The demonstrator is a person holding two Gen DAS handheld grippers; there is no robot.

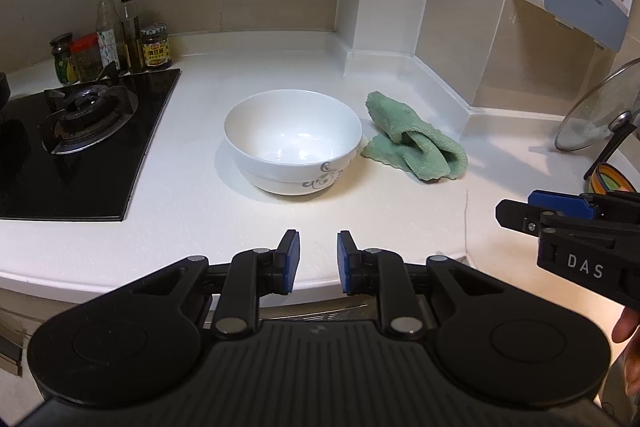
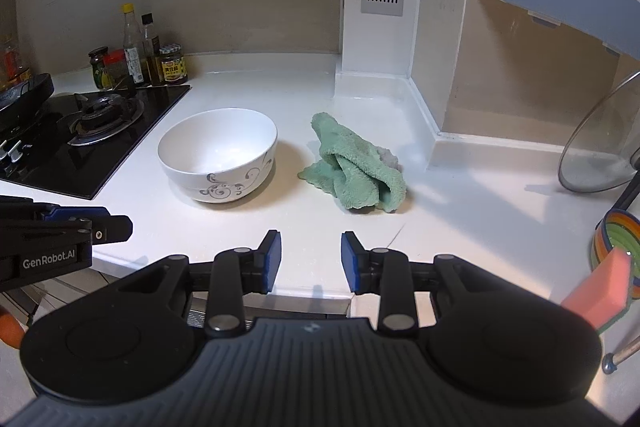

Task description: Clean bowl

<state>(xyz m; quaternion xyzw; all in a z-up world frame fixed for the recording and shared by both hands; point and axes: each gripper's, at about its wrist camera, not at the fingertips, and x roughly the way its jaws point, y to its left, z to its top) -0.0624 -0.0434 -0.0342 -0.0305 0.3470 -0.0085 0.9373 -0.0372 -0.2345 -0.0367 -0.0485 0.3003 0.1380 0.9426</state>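
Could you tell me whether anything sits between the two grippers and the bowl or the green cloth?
Nothing visible does. Only bare white counter lies between the open left gripper and the bowl, and between the open right gripper and the green cloth. The cloth lies beside the bowl, not touching it.

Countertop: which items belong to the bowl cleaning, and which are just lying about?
Job:
- white bowl
- green cloth
- left claw, open
- right claw, open

Lying about:
- gas stove
- condiment bottles
- glass lid
- pink sponge

White bowl [image 1: 293, 141] with grey scrollwork, green cloth [image 1: 416, 143], black hob [image 1: 80, 155]
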